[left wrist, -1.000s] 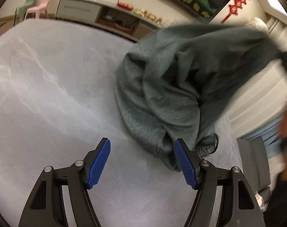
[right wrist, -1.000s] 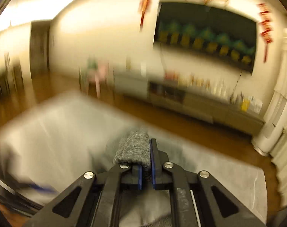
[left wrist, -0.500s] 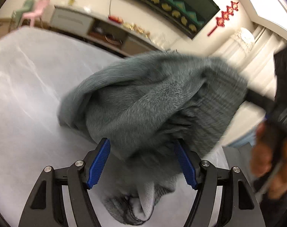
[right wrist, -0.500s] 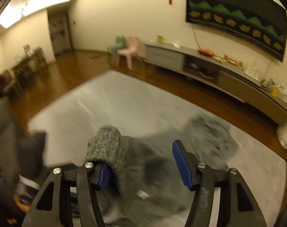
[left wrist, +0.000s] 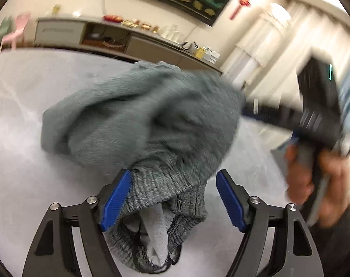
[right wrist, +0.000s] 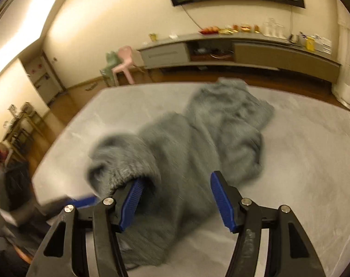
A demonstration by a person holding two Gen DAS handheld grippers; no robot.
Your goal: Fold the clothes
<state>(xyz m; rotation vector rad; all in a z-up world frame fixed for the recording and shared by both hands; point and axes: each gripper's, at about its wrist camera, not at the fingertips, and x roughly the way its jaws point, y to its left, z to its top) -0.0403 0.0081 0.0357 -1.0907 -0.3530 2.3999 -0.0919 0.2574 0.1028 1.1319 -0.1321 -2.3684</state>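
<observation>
In the left wrist view the grey sweater is smeared by blur at 12 o'clock, and its cuff hides part of the left blue pad. The hand at 3 o'clock is blurry too. In the right wrist view the sweater's fuzzy fold covers the left pad's tip

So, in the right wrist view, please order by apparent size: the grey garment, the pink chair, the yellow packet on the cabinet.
1. Grey garment, by far the largest; it is also nearest the camera.
2. Pink chair.
3. Yellow packet, smallest.
The chair and the packet are both far away, so their order seems reliable.
</observation>
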